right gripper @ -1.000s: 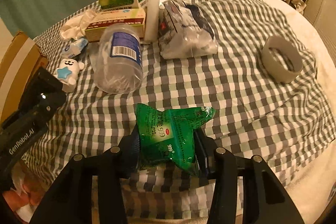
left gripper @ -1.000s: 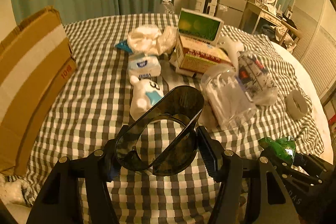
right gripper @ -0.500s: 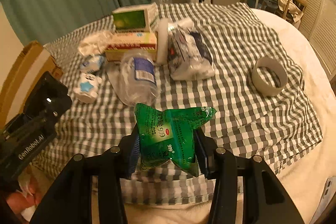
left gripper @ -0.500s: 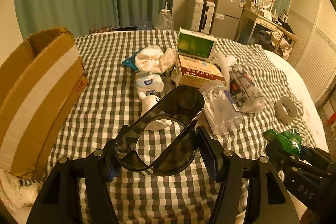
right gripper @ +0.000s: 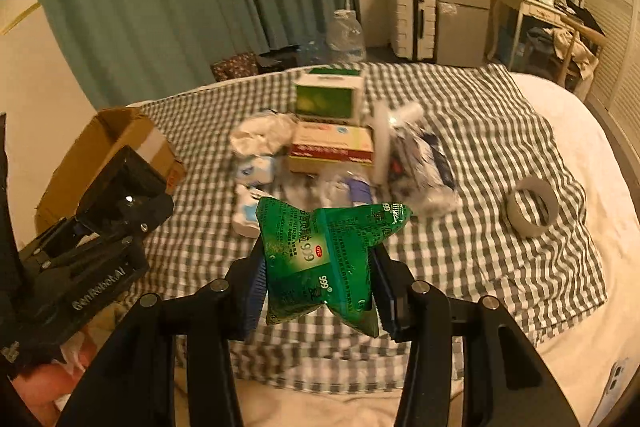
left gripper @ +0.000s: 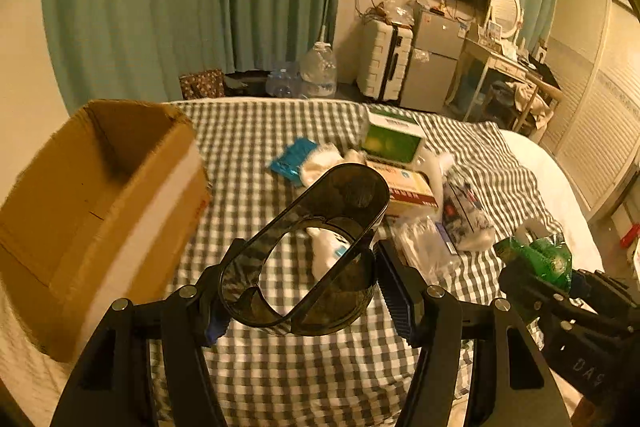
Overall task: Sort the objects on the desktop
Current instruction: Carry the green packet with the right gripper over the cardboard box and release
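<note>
My left gripper (left gripper: 304, 303) is shut on a dark smoked-plastic holder (left gripper: 320, 251) and holds it in the air above the checked cloth (left gripper: 248, 155). My right gripper (right gripper: 320, 291) is shut on a green sachet pack (right gripper: 324, 259), also raised; the pack shows at the right of the left wrist view (left gripper: 540, 259). An open cardboard box (left gripper: 100, 203) stands at the left, seen too in the right wrist view (right gripper: 116, 143). The left gripper body (right gripper: 88, 247) shows at the left of the right wrist view.
On the cloth lie a green-and-white box (right gripper: 328, 99), a red-and-white carton (right gripper: 332, 147), crumpled white bags (right gripper: 260, 135), a clear bag of items (right gripper: 420, 163), a white toy figure (right gripper: 248, 215) and a tape roll (right gripper: 532, 211). Suitcase, fridge and desk stand behind.
Both grippers have risen and drawn back from the clutter with their loads. The cardboard box's open top has come into the left wrist view.
</note>
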Demonstrator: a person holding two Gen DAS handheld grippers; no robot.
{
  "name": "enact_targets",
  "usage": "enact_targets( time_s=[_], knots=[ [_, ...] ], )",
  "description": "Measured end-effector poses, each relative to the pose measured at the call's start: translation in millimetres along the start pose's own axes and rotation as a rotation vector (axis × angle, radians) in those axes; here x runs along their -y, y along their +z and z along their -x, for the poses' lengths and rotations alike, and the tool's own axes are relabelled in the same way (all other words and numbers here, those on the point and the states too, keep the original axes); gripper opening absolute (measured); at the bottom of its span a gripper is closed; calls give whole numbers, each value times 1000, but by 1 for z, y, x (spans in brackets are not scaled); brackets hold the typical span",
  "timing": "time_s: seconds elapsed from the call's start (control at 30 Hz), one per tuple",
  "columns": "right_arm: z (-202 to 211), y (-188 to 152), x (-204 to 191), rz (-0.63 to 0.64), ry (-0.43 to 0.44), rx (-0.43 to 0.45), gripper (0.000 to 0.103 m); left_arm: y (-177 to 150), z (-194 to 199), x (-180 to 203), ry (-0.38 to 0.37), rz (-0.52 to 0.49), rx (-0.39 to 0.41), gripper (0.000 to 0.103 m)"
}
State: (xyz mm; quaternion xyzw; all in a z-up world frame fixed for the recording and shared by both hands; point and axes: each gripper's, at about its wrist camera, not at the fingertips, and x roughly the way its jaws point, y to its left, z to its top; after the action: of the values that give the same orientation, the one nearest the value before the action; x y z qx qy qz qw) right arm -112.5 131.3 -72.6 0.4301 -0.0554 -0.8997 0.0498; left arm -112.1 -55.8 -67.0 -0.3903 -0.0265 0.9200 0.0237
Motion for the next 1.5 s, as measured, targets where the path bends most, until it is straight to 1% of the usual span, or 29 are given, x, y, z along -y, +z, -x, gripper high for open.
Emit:
enact_targets(
  time_s=[0.13,0.2,0.3,0.37,0.43,0.53,0.67,0.8,0.87,0.93,1.17,1.3,1.43,1.5],
  knots=[
    [5,8,-18,15,38,10,46,9,15,-18,7,14,31,65],
    [6,11,-28,35,38,13,46,13,20,-27,21,14,41,65],
    [9,17,-43,56,51,21,46,17,24,-45,32,39,33,65],
    [10,21,-57,78,60,24,46,19,26,-58,55,58,25,65],
    [12,23,-67,95,67,32,46,19,31,-67,73,66,29,65],
    [14,26,-85,116,87,46,46,21,40,-82,64,72,46,65],
    [15,27,-115,170,103,45,46,21,51,-104,71,103,66,65],
    [12,27,-142,211,126,43,46,21,60,-129,111,124,75,65],
    [10,27,-154,227,139,44,47,20,63,-145,121,151,80,65],
    [7,28,-167,241,155,41,48,17,64,-158,126,174,72,65],
    [-8,29,-217,293,192,23,48,8,66,-212,184,231,58,65],
    [-19,28,-240,322,208,9,48,2,65,-239,231,238,60,65],
    [-30,26,-258,340,224,-7,48,-4,59,-262,243,281,43,65],
    [-37,26,-264,345,229,-19,48,-6,54,-271,247,286,35,65]
  ],
)
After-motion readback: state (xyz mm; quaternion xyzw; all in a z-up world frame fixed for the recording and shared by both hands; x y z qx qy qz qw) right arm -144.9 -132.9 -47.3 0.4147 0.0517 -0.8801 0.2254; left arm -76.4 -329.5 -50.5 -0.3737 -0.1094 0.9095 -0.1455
